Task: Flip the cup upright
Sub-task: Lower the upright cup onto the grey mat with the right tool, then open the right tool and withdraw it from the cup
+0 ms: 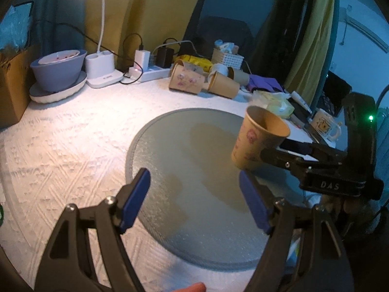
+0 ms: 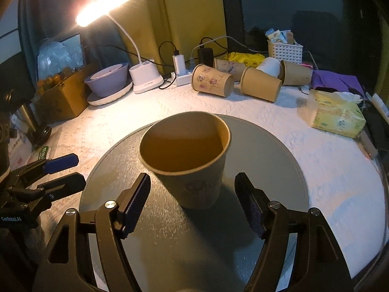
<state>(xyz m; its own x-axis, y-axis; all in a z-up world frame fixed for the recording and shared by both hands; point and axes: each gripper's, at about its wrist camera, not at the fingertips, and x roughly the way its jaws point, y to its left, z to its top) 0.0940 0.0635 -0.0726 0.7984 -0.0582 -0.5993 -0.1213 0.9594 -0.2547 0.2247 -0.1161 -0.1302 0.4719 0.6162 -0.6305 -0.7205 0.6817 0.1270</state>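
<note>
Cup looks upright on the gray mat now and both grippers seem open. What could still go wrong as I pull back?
1. The paper cup stands between the open fingers of the right hand-held gripper; a sideways pull could clip it and tip it over.
2. It stands near the edge of the round mat, so a knock could push it off toward the tissue pack.
3. The left hand-held gripper is open close by; the two could collide.

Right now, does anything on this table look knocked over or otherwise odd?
Yes. Several paper cups lie tipped on their sides at the back of the table, beside the power strip. The cup on the round grey mat stands upright, mouth up, between the right gripper's open fingers.
</note>
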